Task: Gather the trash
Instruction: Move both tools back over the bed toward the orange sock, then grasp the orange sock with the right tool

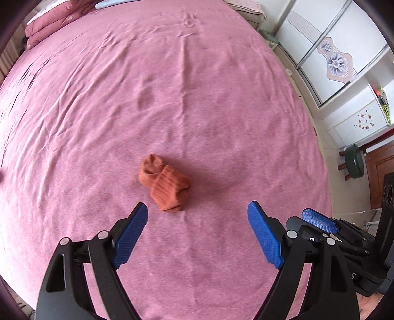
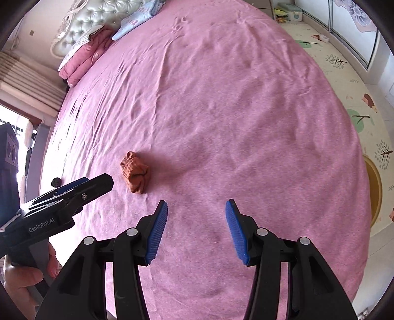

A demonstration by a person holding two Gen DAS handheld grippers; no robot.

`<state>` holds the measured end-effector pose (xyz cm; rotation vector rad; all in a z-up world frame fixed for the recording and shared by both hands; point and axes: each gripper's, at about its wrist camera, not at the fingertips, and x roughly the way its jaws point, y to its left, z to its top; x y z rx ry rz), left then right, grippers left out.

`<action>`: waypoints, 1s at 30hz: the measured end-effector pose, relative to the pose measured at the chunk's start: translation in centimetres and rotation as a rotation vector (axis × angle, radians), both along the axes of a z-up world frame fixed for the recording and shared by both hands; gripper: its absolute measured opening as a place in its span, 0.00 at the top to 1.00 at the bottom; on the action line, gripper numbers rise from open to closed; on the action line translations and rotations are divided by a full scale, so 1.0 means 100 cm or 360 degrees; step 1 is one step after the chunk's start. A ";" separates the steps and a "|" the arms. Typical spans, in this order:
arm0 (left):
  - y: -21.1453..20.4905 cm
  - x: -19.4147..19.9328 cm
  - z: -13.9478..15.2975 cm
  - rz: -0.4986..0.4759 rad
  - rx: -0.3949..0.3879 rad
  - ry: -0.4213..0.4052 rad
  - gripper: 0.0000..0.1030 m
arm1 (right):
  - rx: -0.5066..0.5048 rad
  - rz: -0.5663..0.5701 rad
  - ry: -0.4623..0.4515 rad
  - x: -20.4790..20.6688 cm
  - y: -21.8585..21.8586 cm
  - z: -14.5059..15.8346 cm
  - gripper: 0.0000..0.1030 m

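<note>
Pink bedsheet (image 1: 197, 98): crumpled (rust-orange) sock (image 1: 164, 183)

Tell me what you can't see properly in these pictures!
- Small dark thing on the bed, right wrist view: too small to identify, partly behind the left gripper.
- Underside of the orange sock bundle: hidden against the pink sheet in both views.
- Right gripper, left wrist view: only one blue pad shows, the rest cut off.
- Boxes on the floor: too small to read.
</note>
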<state>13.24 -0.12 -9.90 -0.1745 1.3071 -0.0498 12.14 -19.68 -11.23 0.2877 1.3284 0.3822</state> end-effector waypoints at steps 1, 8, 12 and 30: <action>0.013 -0.001 -0.003 0.0031 0.0001 0.0007 0.20 | 0.0001 0.0020 0.0004 0.002 0.012 -0.003 0.53; 0.091 -0.016 -0.024 0.0229 -0.0048 0.0053 0.20 | -0.0038 0.0156 0.0012 0.016 0.084 -0.023 0.52; 0.123 -0.021 -0.037 0.0289 -0.0069 0.0076 0.20 | -0.0073 0.0194 0.0000 0.025 0.116 -0.035 0.50; 0.202 -0.012 -0.049 0.0494 -0.0182 0.0008 0.20 | -0.0203 0.0370 -0.0076 0.039 0.204 -0.044 0.71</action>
